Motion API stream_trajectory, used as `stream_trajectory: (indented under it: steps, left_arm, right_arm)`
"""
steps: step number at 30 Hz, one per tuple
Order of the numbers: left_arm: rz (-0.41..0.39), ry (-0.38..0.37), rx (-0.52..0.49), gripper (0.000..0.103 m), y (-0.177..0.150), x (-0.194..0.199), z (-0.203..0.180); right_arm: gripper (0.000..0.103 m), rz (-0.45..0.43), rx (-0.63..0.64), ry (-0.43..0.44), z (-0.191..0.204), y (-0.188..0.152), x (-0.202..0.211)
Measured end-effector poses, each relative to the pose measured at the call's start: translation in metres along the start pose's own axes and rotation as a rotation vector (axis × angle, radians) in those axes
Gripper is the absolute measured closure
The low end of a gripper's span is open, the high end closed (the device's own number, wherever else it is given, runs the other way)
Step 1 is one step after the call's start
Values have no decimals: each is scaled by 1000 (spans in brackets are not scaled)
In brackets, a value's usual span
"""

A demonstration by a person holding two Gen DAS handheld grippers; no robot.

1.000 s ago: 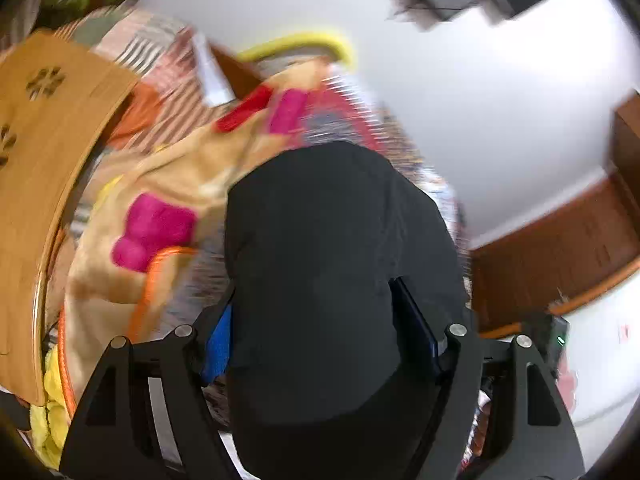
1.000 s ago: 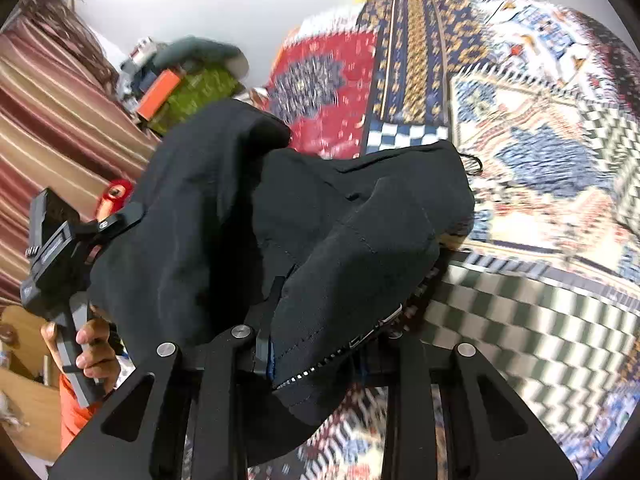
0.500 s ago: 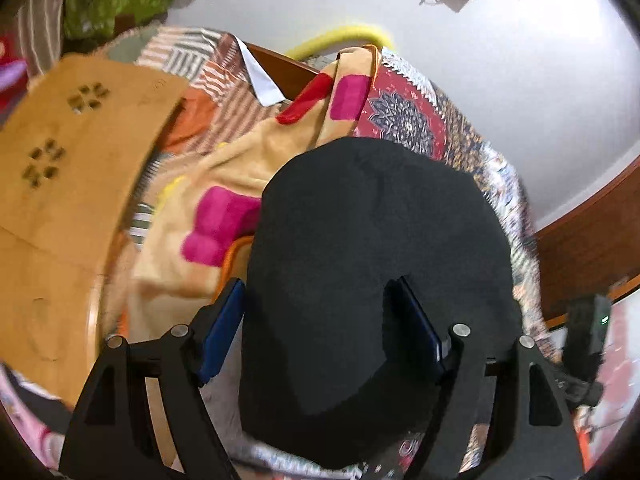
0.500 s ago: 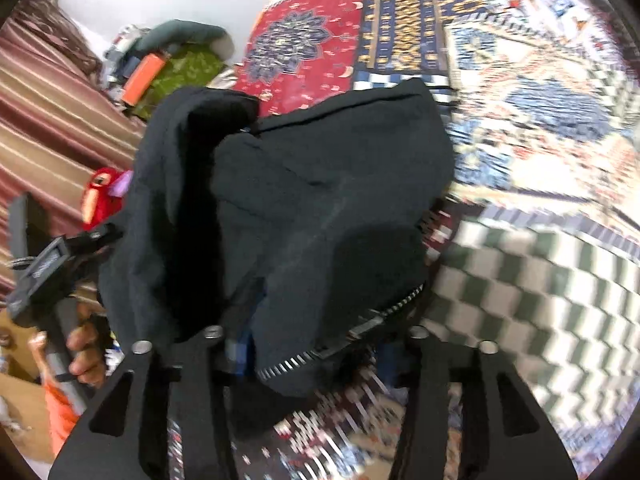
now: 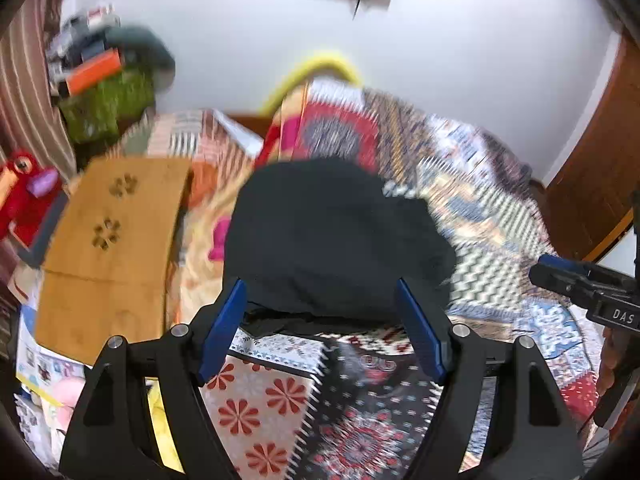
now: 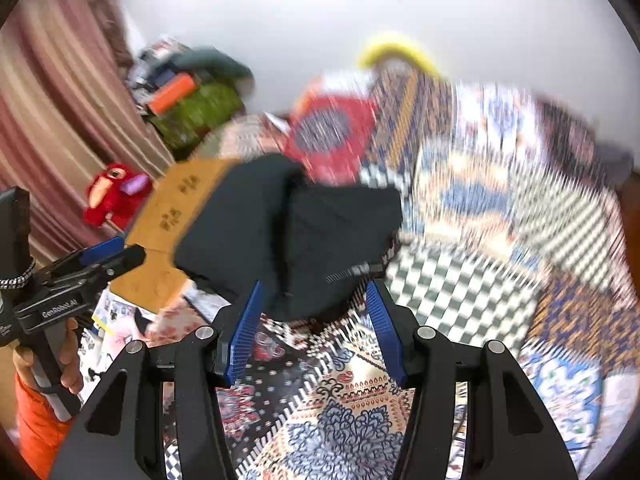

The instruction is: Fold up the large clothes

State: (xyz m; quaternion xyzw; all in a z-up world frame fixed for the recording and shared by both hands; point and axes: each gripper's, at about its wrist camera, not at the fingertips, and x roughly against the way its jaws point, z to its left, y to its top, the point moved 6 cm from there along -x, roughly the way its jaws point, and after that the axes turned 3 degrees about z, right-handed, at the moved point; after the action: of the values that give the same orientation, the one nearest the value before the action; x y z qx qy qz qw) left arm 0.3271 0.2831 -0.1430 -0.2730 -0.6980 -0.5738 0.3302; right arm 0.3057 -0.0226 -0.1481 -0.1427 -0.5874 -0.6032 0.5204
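The black garment (image 5: 336, 236) is lying bunched on the patterned bedspread (image 5: 500, 240), toward the bed's left edge beside the wooden lap board (image 5: 112, 248). It is sitting straight ahead of both grippers, its long axis running roughly left to right. The left gripper (image 5: 320, 320) is spread wide and gripping nothing, its tips at the cloth's near edge, so it looks slightly nearer. The right gripper (image 6: 316, 312) is likewise spread, near the zipper hem (image 6: 352, 270). Lettering reading "DAS" and "GenRobot.AI" is showing on the gripper bodies.
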Motion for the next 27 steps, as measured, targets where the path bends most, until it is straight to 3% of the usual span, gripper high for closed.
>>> stream_trajectory:
  steps: [6,11,14,19,22,25,27]
  left_arm:
    - [-212,-23,-34,27,-1,117,-33]
    - [-415,-43,-30,27,-24,207,-56]
    - [-499,-67,-26,27,-45,246,-66]
    - [-645,11,-53,27,-85,291,-80]
    - [-685,40,-66,27,-104,299,-87]
    - [-703,57,-69,27,-114,301,-93]
    - [-710,70,-61,24,-119,302,-94]
  right_arm:
    - [53,-282,110,24,53,2,116]
    - [53,-487,156,65,88,-22,190]
    - [53,-559,171,98,100,-39,217]
    - [53,-649,218,84,118,-72,245]
    - [53,-691,233,51,123,-84,249]
    - [38,-714,225,12,125,-91,247]
    - [22,-724,216,-12,124,-95,246]
